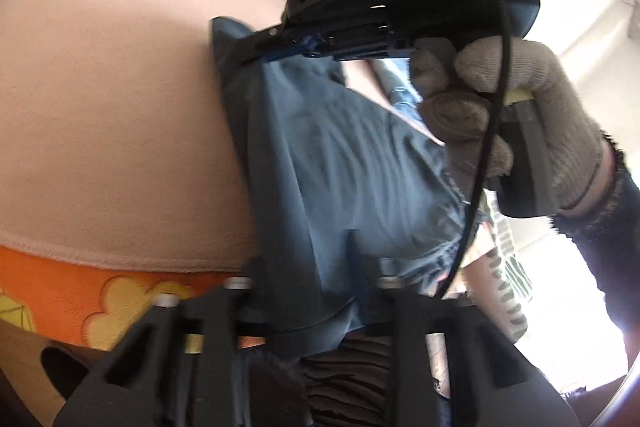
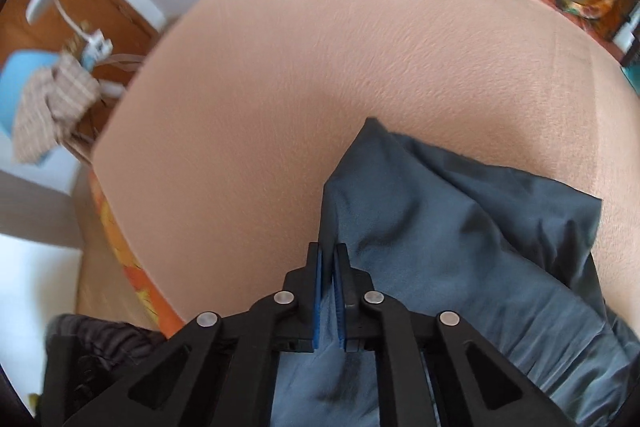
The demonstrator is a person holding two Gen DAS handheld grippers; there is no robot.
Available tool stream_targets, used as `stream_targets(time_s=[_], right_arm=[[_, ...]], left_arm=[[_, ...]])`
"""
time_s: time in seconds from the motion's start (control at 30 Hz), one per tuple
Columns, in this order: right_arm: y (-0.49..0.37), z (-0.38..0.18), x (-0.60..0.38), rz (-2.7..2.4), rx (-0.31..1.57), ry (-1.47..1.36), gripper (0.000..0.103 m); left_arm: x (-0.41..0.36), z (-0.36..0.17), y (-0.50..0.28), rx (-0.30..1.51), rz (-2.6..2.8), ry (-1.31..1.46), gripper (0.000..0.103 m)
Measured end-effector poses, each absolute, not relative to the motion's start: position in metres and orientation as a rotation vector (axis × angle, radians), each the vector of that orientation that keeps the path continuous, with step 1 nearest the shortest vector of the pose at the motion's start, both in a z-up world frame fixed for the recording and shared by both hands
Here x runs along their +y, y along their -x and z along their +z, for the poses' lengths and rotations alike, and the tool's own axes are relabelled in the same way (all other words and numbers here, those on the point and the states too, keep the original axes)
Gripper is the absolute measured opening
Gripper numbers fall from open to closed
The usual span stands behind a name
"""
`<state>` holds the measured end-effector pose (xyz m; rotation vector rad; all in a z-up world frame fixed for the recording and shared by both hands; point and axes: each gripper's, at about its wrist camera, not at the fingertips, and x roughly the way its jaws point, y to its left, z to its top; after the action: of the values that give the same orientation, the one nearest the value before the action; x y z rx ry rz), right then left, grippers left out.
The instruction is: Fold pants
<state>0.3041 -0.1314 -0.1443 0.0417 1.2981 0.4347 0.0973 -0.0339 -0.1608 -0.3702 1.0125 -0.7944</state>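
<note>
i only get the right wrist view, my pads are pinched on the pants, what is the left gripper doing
Observer: The left gripper is shut on the pants too, at another edge.
Operator: is anything hanging between the two grips
Observer: Yes, the cloth runs in wrinkles from the left grip up to the right gripper.
Operator: who holds mine
Observer: A gloved hand, its cable crossing in front.

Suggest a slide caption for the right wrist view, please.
Right gripper shut on the grey-blue pants over a peach blanket.
</note>
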Motion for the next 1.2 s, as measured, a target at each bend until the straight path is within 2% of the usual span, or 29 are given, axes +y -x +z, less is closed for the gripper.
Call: stream_targets(time_s=[0.17, 0.2, 0.23, 0.3, 0.37, 0.5, 0.73, 0.8, 0.83, 0.9, 0.97, 1.2], right_arm=[[-0.297, -0.129, -0.155, 0.471, 1.248, -0.108, 0.001], [-0.295, -0.126, -0.152, 0.484, 1.249, -0.103, 0.008], [-0.294, -0.125, -0.154, 0.479, 1.256, -0.097, 0.011], [-0.289, -0.125, -0.158, 0.462, 1.279, -0.090, 0.053], [-0.293, -0.124, -0.144, 0.451, 1.287, -0.069, 0.058], [-0.299, -0.132, -0.115, 0.458, 1.339, -0.018, 0.059], [-0.305, -0.151, -0.089, 0.370, 1.410, 0.188, 0.057], [-0.307, -0.154, -0.091, 0.362, 1.415, 0.197, 0.030], [-0.307, -0.154, -0.095, 0.375, 1.415, 0.177, 0.026], [-0.305, -0.145, -0.104, 0.403, 1.371, 0.138, 0.011], [-0.300, -0.133, -0.116, 0.419, 1.318, 0.101, 0.005], [-0.286, -0.088, -0.186, 0.405, 1.139, -0.143, 0.003]], left_arm=[[-0.033, -0.141, -0.098, 0.944, -0.839, 0.357, 0.011], [-0.033, -0.138, -0.098, 0.936, -0.840, 0.352, 0.011], [-0.032, -0.137, -0.097, 0.931, -0.840, 0.348, 0.011], [-0.023, -0.134, -0.100, 0.927, -0.842, 0.344, 0.011], [-0.027, -0.131, -0.099, 0.917, -0.843, 0.320, 0.011], [-0.038, -0.124, -0.089, 0.900, -0.850, 0.275, 0.011], [-0.052, -0.116, -0.083, 0.878, -0.863, 0.236, 0.011], [-0.057, -0.116, -0.084, 0.873, -0.865, 0.235, 0.011], [-0.058, -0.116, -0.084, 0.871, -0.868, 0.239, 0.011], [-0.061, -0.115, -0.087, 0.862, -0.874, 0.251, 0.011], [-0.064, -0.112, -0.088, 0.853, -0.890, 0.258, 0.011], [-0.081, -0.085, -0.097, 0.801, -0.959, 0.220, 0.011]])
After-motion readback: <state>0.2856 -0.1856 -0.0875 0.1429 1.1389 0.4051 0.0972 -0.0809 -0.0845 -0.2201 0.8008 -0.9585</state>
